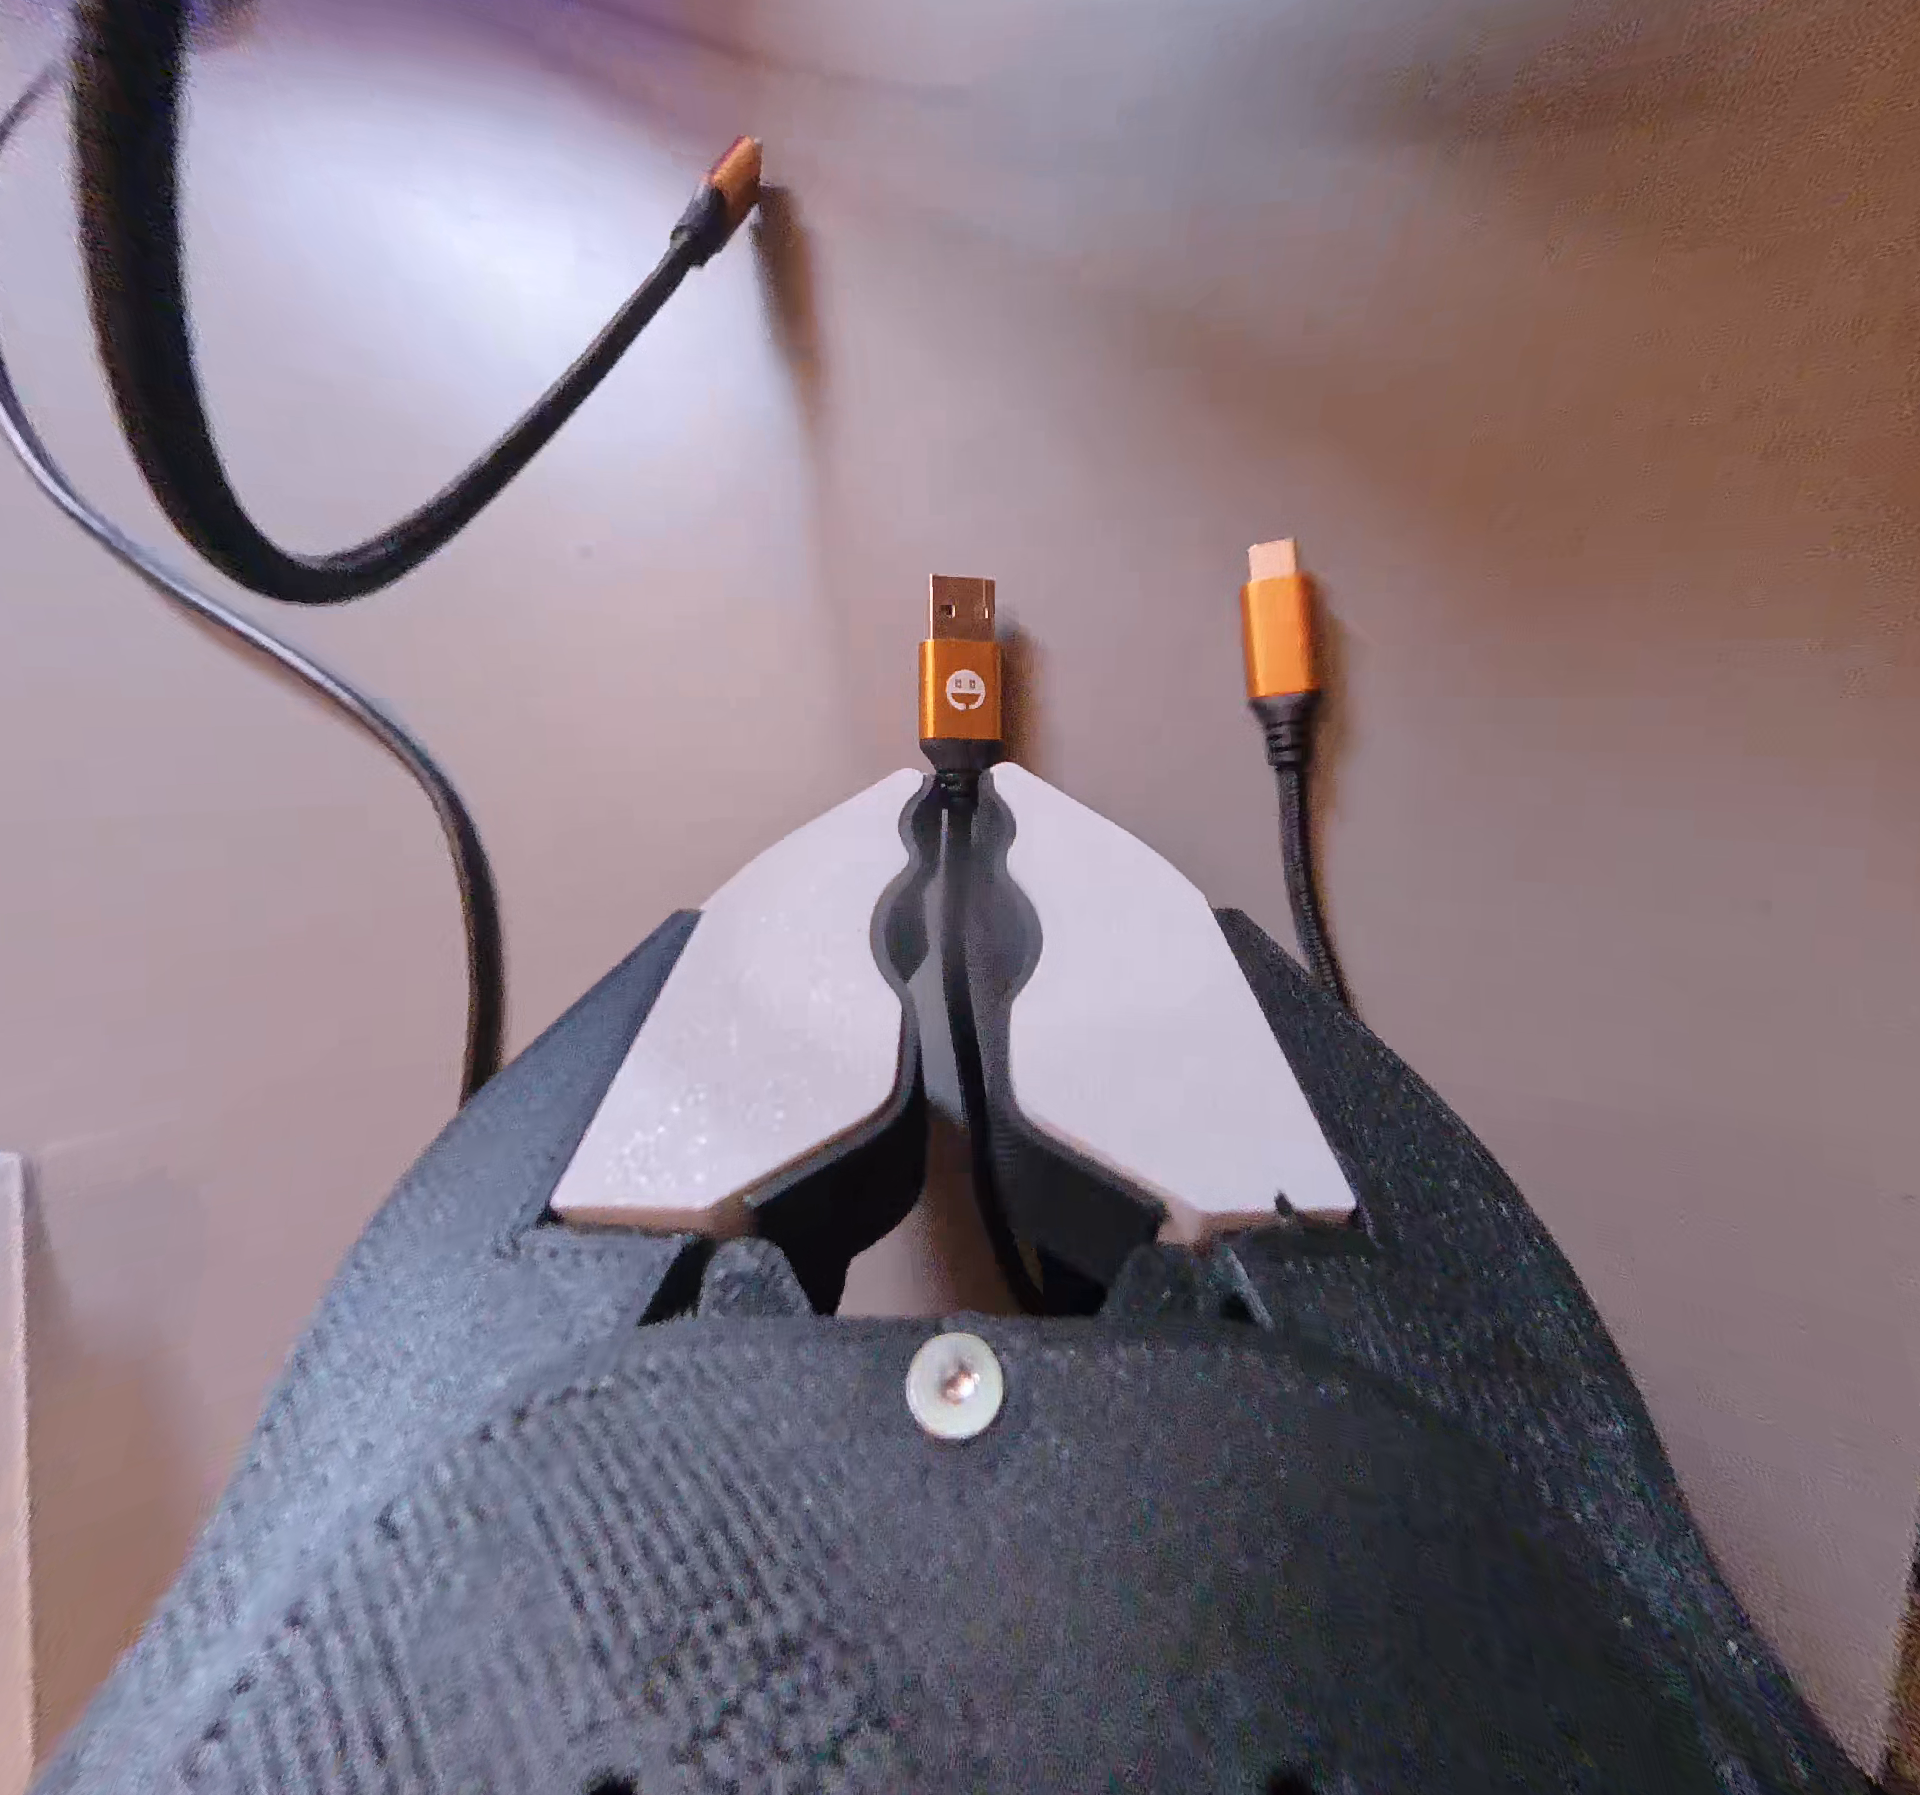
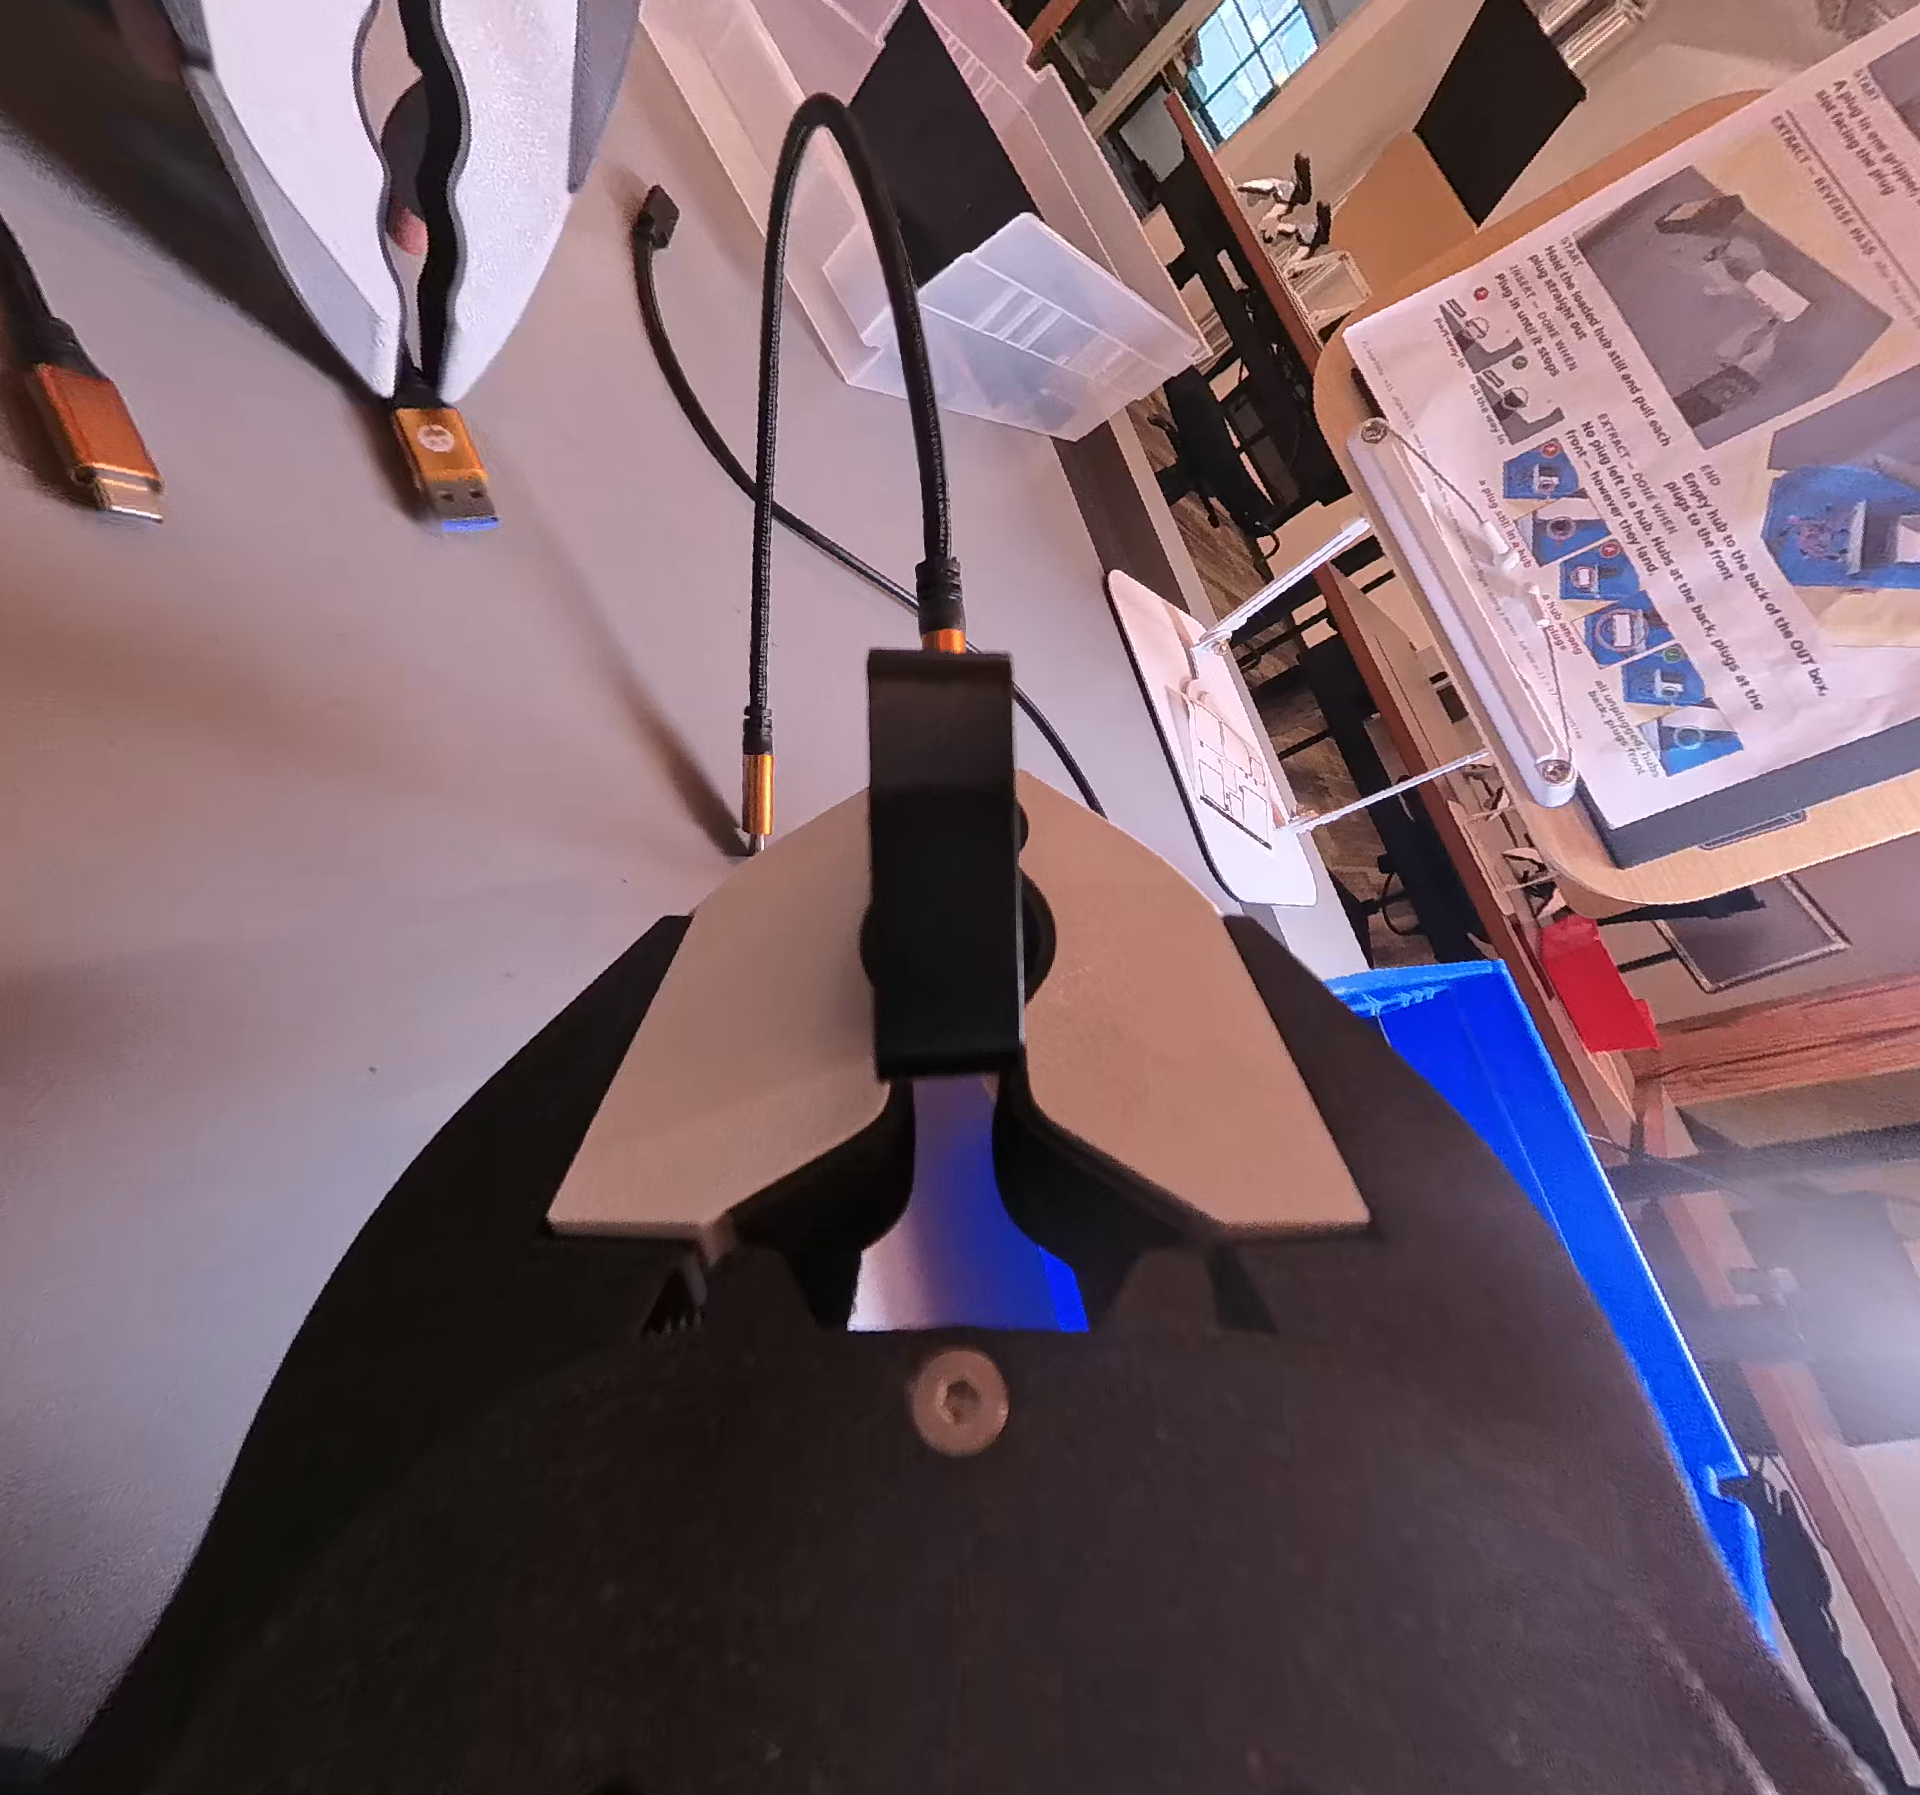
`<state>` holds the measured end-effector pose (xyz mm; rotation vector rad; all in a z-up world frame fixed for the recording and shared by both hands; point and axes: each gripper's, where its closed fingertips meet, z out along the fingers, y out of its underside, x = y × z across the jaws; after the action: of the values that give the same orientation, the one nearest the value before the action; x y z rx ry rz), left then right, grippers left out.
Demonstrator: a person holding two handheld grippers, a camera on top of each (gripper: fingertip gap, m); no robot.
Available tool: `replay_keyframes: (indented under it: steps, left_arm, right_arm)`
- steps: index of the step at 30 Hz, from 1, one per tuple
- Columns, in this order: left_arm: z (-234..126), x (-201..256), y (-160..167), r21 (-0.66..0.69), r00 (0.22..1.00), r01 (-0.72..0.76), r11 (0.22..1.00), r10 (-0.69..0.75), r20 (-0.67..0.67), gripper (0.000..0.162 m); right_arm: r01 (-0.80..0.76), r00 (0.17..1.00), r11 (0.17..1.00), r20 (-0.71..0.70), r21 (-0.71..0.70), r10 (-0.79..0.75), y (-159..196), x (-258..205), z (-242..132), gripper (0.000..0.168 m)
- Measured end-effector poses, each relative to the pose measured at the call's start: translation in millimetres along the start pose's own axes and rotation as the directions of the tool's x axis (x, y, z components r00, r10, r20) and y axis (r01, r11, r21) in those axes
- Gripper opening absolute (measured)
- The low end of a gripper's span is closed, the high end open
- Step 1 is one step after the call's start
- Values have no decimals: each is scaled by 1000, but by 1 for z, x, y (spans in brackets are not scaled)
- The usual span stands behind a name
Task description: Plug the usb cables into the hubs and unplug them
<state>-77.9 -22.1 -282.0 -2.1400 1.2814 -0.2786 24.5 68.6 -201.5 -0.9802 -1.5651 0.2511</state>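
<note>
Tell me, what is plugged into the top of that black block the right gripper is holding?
A black braided cable with an orange collar enters the hub's far end. Its metal plug tip is hidden inside the hub, whose lower part the right gripper covers.

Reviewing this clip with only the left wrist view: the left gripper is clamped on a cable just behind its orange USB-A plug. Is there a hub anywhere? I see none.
Observer: Yes. The right gripper is shut on a black hub.
Operator: Is anything plugged into it?
Observer: One braided cable meets the hub's far end with an orange collar and looks inserted. It arcs up and comes back down to the table.
Operator: Where is my plug relative to the hub?
Observer: In the right wrist view, the USB-A plug in the left gripper is well off to the left of the hub and apart from it, not at a port.
</note>
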Motion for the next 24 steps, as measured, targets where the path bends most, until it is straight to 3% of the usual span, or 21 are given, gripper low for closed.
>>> replay_keyframes:
  steps: [4, 7, 11, 16, 24]
  left_arm:
    - [-32, 26, -56, 219, 968, 147, 965, -95, -231, 7]
    - [-46, 31, -88, 254, 947, 183, 950, -102, -304, 7]
    - [-35, 28, -103, 156, 912, 237, 959, -165, -375, 7]
    - [-18, 17, -100, 26, 907, 226, 974, -200, -371, 7]
    - [-12, 22, -89, -103, 878, 191, 976, -217, -426, 7]
  right_arm:
    - [50, 999, 999, 9, 16, -51, -3, -5, 2, 12]
    - [130, 991, 991, 0, 7, -130, -6, -12, 5, 13]
    - [274, 961, 960, -19, -53, -276, -7, -23, 12, 12]
    - [418, 904, 904, -61, -90, -424, -14, -29, 15, 12]
    - [510, 853, 855, -73, -93, -517, -19, -38, 18, 12]
